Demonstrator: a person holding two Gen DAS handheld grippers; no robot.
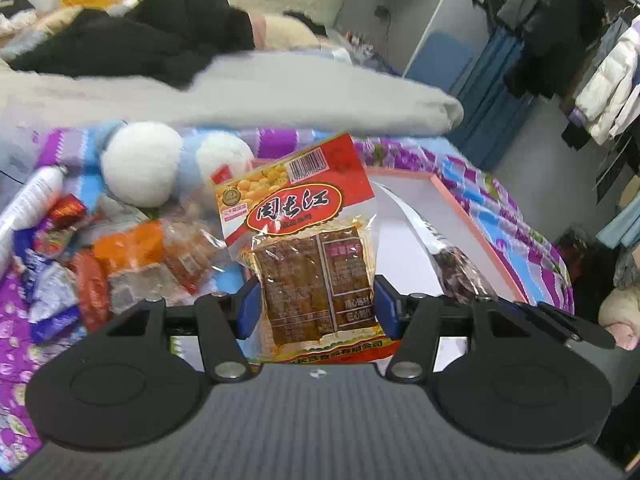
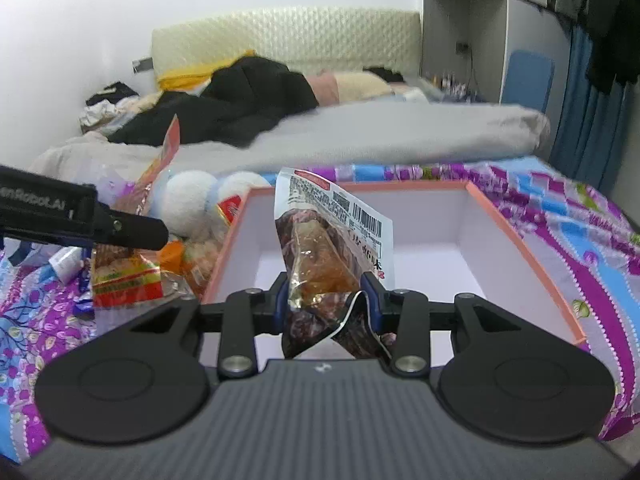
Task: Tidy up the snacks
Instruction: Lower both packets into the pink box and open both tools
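My left gripper (image 1: 316, 304) is shut on a red and yellow dried tofu packet (image 1: 304, 240), held upright above the bed near the left edge of the pink-rimmed box (image 1: 460, 204). My right gripper (image 2: 326, 300) is shut on a clear and white packet of brown snack (image 2: 324, 248), held over the box (image 2: 520, 248), whose white inside shows nothing else. The left gripper's arm (image 2: 80, 220) and its tofu packet (image 2: 124, 276) show at the left of the right wrist view. The brown snack packet (image 1: 448, 256) shows at the right of the left wrist view.
A pile of loose snacks (image 1: 120, 264) lies on the purple floral bedspread (image 2: 580, 220) left of the box. A white plush toy (image 1: 140, 164) and a white bottle (image 1: 32, 196) lie behind it. A grey duvet (image 1: 240, 92) and black clothes (image 1: 140, 36) lie further back.
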